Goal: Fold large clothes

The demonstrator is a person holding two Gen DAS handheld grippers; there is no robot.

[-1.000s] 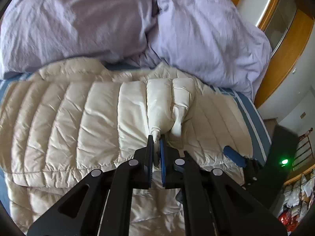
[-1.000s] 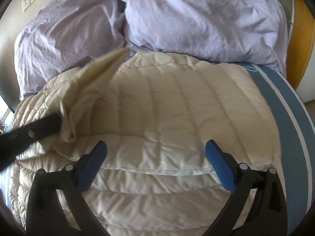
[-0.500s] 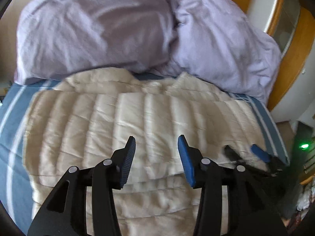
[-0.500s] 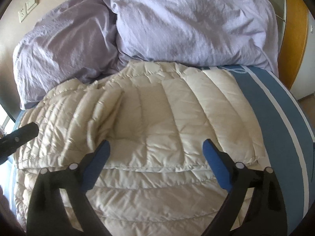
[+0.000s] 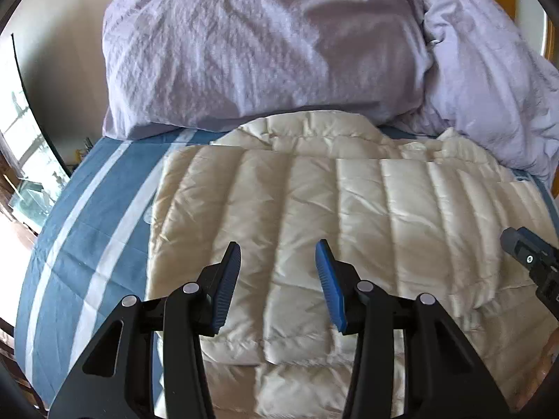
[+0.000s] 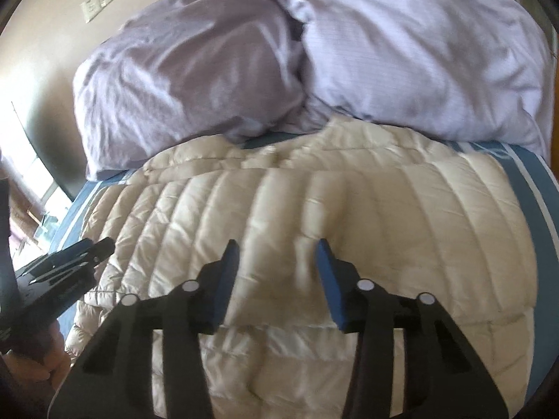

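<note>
Released sleeve lies flat on jacket [image 5: 349, 216] (left gripper [image 5: 277, 281] parted).

Daylight glares from the left; right wrist view motion-blurred, edges fisheye-bent.

The right hand-held gripper [image 6: 277, 258], blue-padded jaws closing on nothing, hangs over a cream quilted puffer jacket [image 6: 367, 216] spread on a blue white-striped bed [image 6: 543, 202] beside lilac crumpled bedding [image 6: 279, 56].
</note>
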